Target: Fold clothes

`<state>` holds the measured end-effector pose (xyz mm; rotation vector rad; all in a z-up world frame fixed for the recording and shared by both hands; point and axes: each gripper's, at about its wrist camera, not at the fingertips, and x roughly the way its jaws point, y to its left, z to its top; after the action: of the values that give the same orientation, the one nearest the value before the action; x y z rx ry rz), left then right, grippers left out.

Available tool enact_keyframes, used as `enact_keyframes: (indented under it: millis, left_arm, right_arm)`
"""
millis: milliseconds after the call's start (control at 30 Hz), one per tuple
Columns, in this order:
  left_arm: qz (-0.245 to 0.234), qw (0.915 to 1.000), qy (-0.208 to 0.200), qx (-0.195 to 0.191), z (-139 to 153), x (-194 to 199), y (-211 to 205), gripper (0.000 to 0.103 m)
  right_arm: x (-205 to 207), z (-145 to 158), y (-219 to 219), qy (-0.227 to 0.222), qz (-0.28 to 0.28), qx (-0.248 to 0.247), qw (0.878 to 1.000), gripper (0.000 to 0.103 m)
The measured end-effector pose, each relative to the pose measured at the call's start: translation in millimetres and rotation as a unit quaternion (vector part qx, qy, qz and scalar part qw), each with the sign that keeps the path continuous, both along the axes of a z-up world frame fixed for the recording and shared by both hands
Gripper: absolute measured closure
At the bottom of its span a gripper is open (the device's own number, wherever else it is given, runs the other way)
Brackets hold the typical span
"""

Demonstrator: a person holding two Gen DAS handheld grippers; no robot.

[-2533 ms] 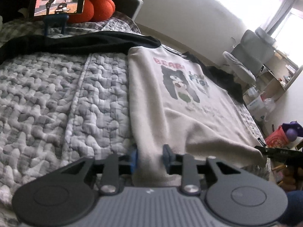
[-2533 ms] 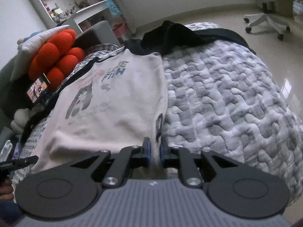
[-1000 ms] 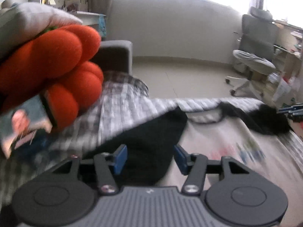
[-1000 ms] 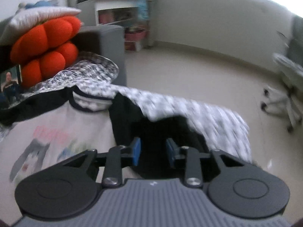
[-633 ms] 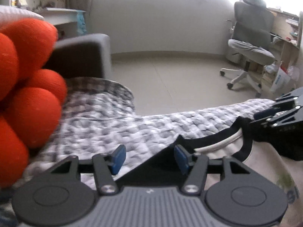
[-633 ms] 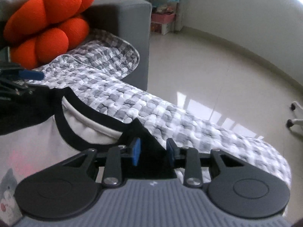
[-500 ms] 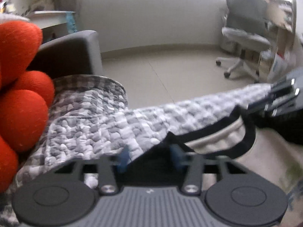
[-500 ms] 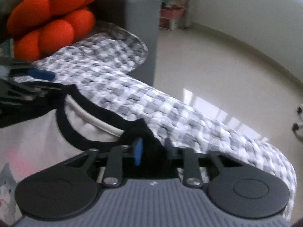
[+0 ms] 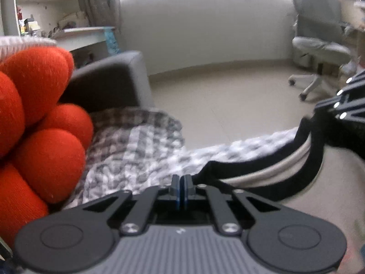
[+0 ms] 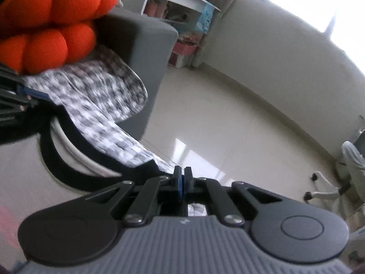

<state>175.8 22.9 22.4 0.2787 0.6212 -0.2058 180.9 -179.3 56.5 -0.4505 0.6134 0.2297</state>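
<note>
Left hand-held gripper [image 9: 181, 183]: its blue pads are pressing together on the black shoulder edge of the sweatshirt [image 9: 330, 182], just left of the black neckband.
Right hand-held gripper [image 10: 182, 180]: its jaws are closing tight on the other black shoulder corner of the same sweatshirt [image 10: 25, 166], just right of the neckband.
Sweatshirt: it is lying on the bed cover [image 9: 136, 153], stretching between the two hand-held grippers; the cream body is spreading to the right of the left one and to the left of the right one.
Neck opening: it is gaping between the two grips, showing a pale ribbed inside.
Hidden parts: the fabric actually caught between each pair of pads is sitting behind the fingers and cannot be made out; the print on the front is only showing as a pink blur at the lower left edge of the right wrist view.
Cut off: the right hand-held gripper is only partly showing at the right edge of the left wrist view [image 9: 349, 100], and the left one at the left edge of the right wrist view [image 10: 13, 98].
Orange cushion [image 9: 41, 123]: it is bulging to the left of both hand-held grippers, running out of frame.
Grey headboard [image 9: 109, 80]: it is standing ahead of the left hand-held gripper, behind the cushion.
Office chair [image 9: 319, 52]: it is standing far ahead on the floor, blurred.
Shelves [image 10: 180, 13]: they are holding small things too blurred to name.
</note>
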Motion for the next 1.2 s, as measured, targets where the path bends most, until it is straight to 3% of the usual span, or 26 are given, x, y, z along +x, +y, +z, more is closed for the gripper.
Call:
enact_keyframes:
  millis: [200,300,400,433,467,567,700,767,867,1000,1133,1200]
  left_arm:
    - [0.009,0.9994,-0.026,0.023,-10,-4,-6,0.098]
    - [0.023,0.9989,-0.04,-0.001,4,-9,6,0.093]
    - [0.054,0.9963,-0.057,-0.036,25,-18,29,0.088]
    - [0.067,0.9949,-0.061,-0.046,32,-24,39,0.086]
    - [0.08,0.9935,-0.063,-0.051,38,-31,51,0.083]
    - [0.114,0.9893,-0.066,-0.062,49,-59,84,0.074]
    - [0.123,0.9883,-0.035,-0.084,45,-115,118,0.07]
    - [0.12,0.989,-0.019,-0.084,39,-145,128,0.068]
    - [0.159,0.9849,-0.013,-0.067,28,-173,149,0.063]
    - [0.186,0.9779,-0.007,-0.095,21,-189,174,0.061]
    - [0.135,0.9853,-0.013,-0.104,29,-204,157,0.052]
    - [0.109,0.9882,-0.016,-0.107,32,-209,140,0.048]
  right_arm:
    - [14,-44,16,0.02,-0.021,-0.038,0.999,0.101]
    - [6,-44,16,0.002,-0.026,-0.037,0.999,0.099]
    - [-1,-25,-1,0.002,-0.042,0.011,0.999,0.081]
    - [-5,-18,-7,-0.007,-0.057,0.028,0.998,0.063]
    - [-9,-11,-13,-0.017,-0.071,0.046,0.996,0.057]
    - [-34,5,-40,-0.022,-0.094,0.094,0.991,0.057]
    - [-77,13,-71,0.002,-0.102,0.15,0.983,0.057]
    - [-106,11,-81,0.013,-0.1,0.153,0.983,0.057]
    - [-145,6,-97,0.028,-0.114,0.167,0.979,0.057]
    - [-183,-2,-111,0.05,-0.131,0.198,0.97,0.057]
    - [-201,-10,-115,0.073,-0.14,0.242,0.957,0.057]
    - [-203,-12,-111,0.072,-0.145,0.233,0.959,0.057]
